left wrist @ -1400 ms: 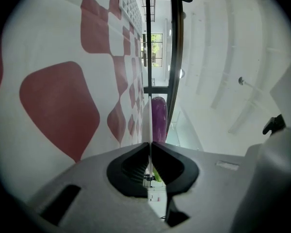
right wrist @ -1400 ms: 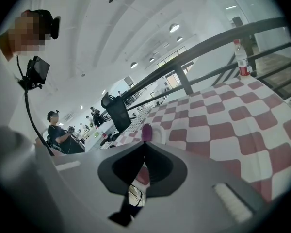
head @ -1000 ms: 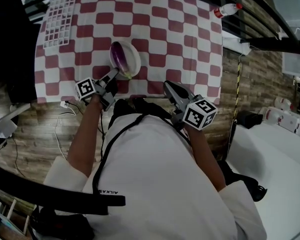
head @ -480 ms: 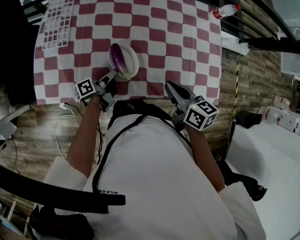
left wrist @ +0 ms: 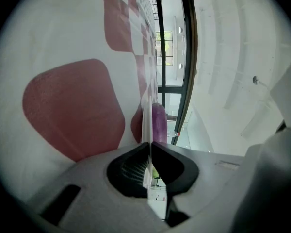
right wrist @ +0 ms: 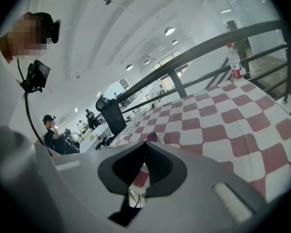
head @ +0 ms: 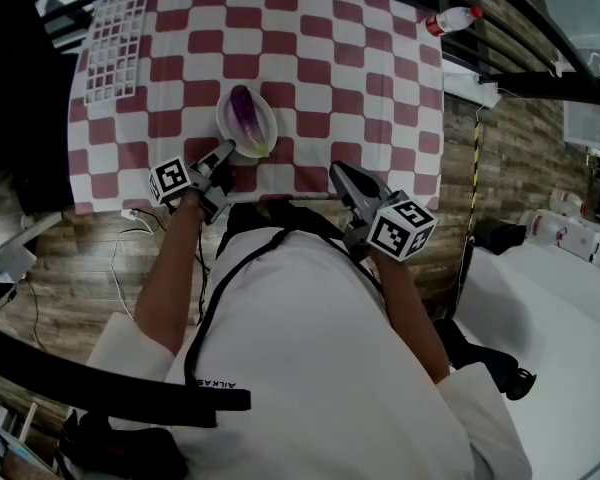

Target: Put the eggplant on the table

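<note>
Fingers (left wrist: 128, 166) of the left gripper (head: 228, 150) are drawn narrow and pinch the near rim of the white plate (head: 263, 134); in the left gripper view the two dark pads close on the plate's thin edge (left wrist: 145, 120), which runs straight up from between them. That gripper (left wrist: 149, 145) reaches in from the plate's lower left, and its marker cube sits further back over the table's near edge. On the plate lies the purple eggplant (head: 242, 106), set lengthwise across the dish and towards its far side; from the left gripper view its rounded purple body (left wrist: 159, 123) shows just past the pinched rim. The plate stands on the red-and-white checked cloth (head: 360, 68) that covers the table, closer to the person than to the far side. To the plate's right and a little nearer the person, well apart from it, the right gripper (head: 336, 172) hangs over the cloth's near edge, its fingers (right wrist: 160, 166) meeting tip to tip with nothing gripped (right wrist: 145, 143). Far to the plate's upper right, a clear bottle (head: 455, 20) with a red label lies by the table's far corner.
</note>
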A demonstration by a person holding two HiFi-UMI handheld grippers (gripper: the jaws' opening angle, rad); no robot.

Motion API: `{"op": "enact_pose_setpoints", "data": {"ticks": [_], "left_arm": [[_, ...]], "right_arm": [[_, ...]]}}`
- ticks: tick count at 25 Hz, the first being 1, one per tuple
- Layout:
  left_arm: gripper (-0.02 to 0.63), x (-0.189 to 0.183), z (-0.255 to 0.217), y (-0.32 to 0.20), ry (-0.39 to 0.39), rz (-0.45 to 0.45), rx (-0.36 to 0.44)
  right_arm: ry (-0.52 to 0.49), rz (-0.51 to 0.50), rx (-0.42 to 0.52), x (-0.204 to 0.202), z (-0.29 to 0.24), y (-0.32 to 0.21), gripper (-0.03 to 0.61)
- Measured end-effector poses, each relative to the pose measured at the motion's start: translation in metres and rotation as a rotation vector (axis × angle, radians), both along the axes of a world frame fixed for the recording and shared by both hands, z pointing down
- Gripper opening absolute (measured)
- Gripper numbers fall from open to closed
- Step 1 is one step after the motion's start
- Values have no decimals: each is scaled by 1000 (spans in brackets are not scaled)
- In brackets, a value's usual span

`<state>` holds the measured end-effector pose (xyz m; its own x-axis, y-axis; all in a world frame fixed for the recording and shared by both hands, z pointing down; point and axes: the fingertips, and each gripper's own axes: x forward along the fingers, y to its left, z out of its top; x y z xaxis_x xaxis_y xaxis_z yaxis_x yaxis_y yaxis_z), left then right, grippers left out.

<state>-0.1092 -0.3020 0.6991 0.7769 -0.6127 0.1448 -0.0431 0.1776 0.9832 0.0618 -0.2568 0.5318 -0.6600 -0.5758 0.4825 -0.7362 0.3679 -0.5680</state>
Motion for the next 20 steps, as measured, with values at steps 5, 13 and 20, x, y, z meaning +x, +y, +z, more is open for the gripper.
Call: {"op": "enact_pose_setpoints", "data": {"ticks": [5, 13, 20], "left_arm": [[25, 0, 4, -1, -25, 8, -20], [21, -2, 11, 2, -81, 25, -58], [18, -2, 18, 2, -141, 36, -101]], "right_arm": [[-3, 4, -1, 1, 1, -2, 8], [-17, 10, 7, 2, -1, -4, 8], [-30, 14, 15, 5, -3, -3, 8]]}}
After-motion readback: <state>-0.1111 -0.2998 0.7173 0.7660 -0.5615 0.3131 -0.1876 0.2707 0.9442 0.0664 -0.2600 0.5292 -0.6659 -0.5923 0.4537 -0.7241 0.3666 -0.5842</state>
